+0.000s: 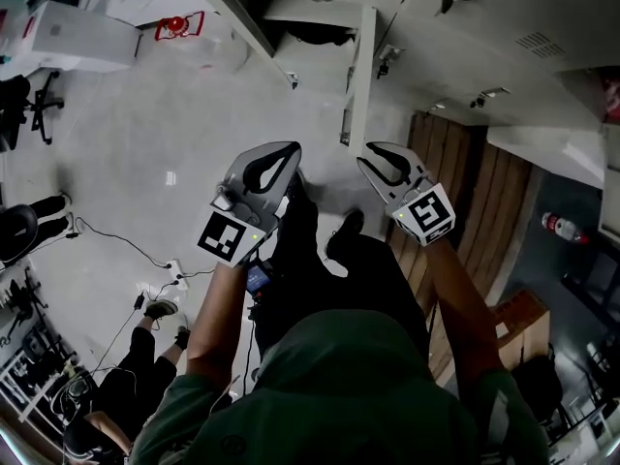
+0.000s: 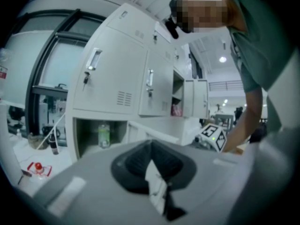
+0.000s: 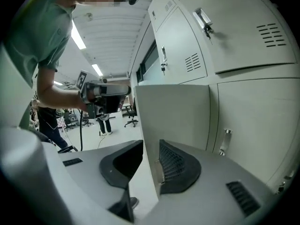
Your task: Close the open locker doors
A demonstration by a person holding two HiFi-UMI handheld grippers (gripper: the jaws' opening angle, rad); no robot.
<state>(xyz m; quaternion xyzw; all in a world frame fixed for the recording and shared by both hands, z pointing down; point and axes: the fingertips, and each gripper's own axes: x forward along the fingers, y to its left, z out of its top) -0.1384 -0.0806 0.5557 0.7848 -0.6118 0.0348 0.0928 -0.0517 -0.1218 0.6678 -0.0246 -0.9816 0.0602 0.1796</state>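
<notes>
Head view: two lower doors stand open off the lockers (image 1: 484, 27). One door (image 1: 360, 76) is just ahead of the right tongs (image 1: 373, 155), and a second door (image 1: 247, 27) is further left.

- Upper row looks shut. Neither open door has been swung home yet, so I judge the task barely begun, with both left to do.
- Right gripper view: the tongs look clamped on the door's free edge, with the ribbed pad (image 3: 176, 165) against it.
- Left gripper view: left tongs (image 2: 151, 146) are together and hold nothing. There is a pale sliver at the seam, which I can't identify.
- Door stands upright, about square to the locker front. Its free edge points at the person and its hinge side is at the lockers. Its run is from lockers out toward the person.
</notes>
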